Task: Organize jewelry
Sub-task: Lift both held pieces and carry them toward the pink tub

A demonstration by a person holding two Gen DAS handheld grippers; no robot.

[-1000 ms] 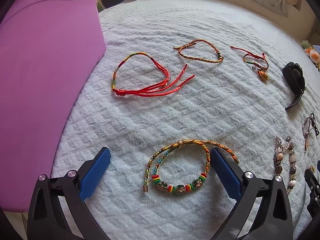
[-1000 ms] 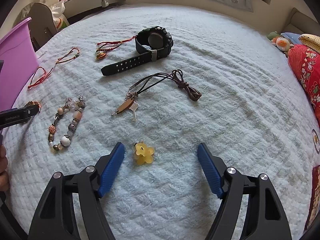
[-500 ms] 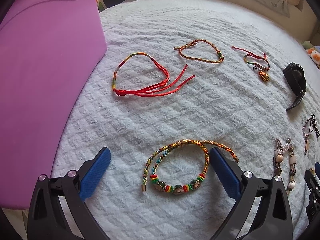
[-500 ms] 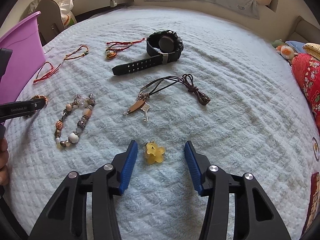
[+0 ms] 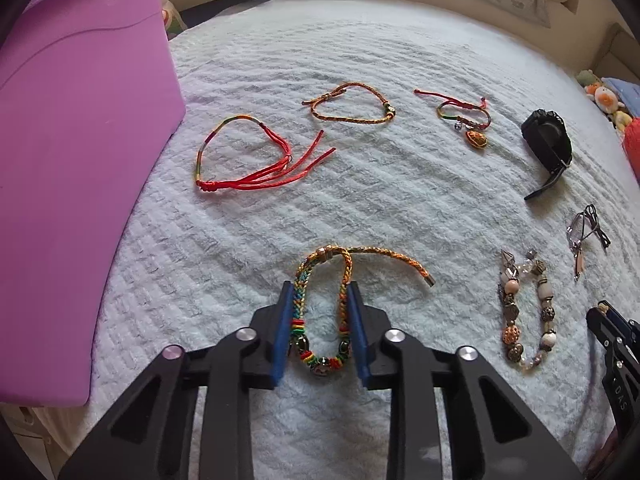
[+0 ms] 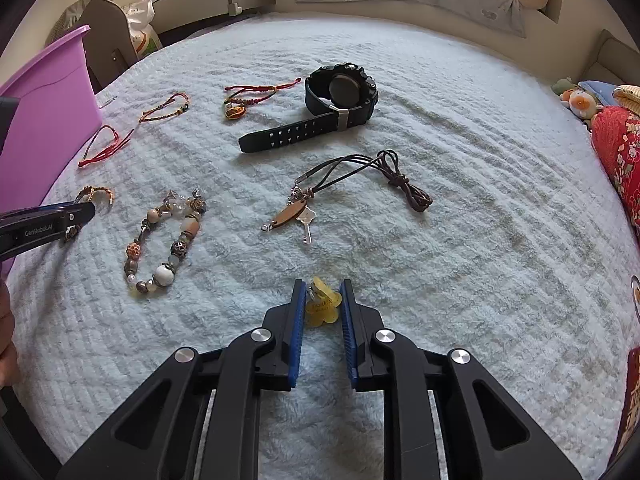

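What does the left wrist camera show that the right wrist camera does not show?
Only the left wrist view shows the left gripper closing around the braided bracelet, its sides squeezed between the pads.

Only the right wrist view shows the right gripper closing on the yellow flower charm, and the key on the cord necklace.

Both show the bead bracelet, black watch, purple box and white blanket.
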